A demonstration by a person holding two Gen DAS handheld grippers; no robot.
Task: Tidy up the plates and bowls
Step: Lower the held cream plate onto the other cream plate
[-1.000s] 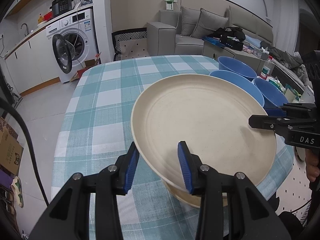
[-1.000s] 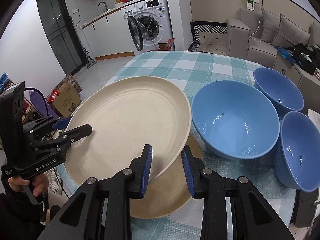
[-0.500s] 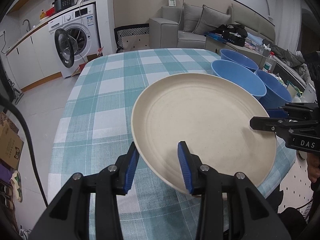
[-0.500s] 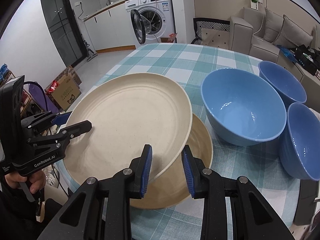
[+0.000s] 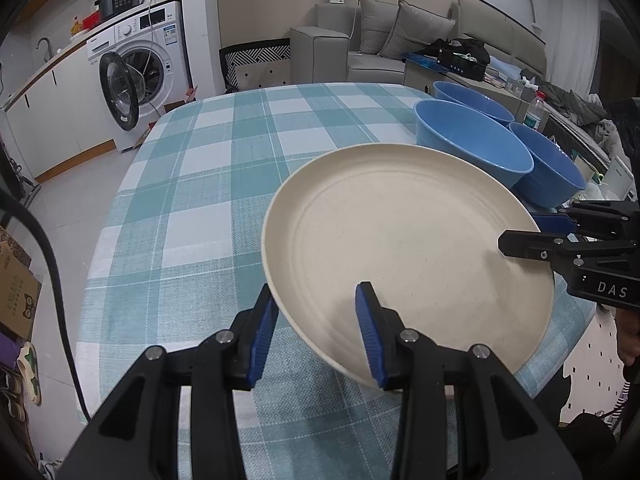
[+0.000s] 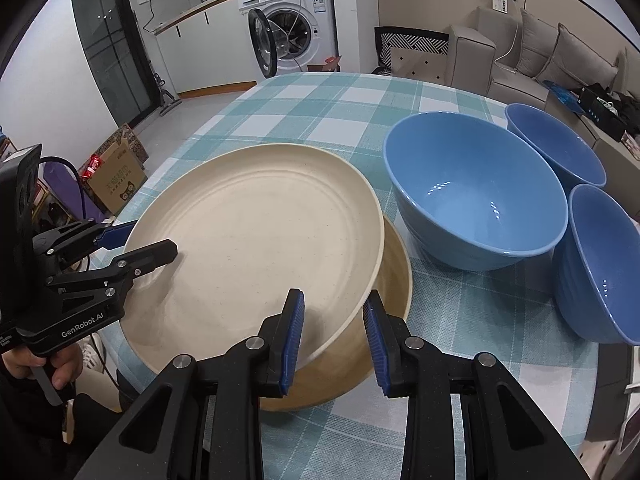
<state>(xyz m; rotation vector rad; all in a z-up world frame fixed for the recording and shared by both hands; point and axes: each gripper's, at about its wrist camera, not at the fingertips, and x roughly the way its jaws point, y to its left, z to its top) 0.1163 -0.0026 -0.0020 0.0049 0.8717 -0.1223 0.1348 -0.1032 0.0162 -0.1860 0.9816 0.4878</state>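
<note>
A large cream plate (image 5: 404, 248) (image 6: 256, 240) is held level between both grippers, just above a second cream plate (image 6: 394, 280) that lies on the checked tablecloth. My left gripper (image 5: 316, 308) is shut on the near rim, one finger over the plate and one under it. My right gripper (image 6: 334, 320) is shut on the opposite rim. Each gripper shows in the other's view: the right gripper (image 5: 524, 236) and the left gripper (image 6: 148, 246). Three blue bowls (image 6: 476, 196) (image 6: 556, 148) (image 6: 600, 264) stand close together to the right of the plates.
The round table (image 5: 224, 184) with its teal checked cloth ends close to the plates on the near side. A person's hand (image 6: 24, 364) holds the left gripper's handle. A washing machine (image 5: 136, 68) with an open door, a sofa (image 5: 384, 40) and cardboard boxes (image 6: 116, 176) stand beyond.
Both grippers have sunk with the cream plate, which now lies closer over the lower plate. In the left wrist view the lower plate is now covered. The grips are unchanged.
</note>
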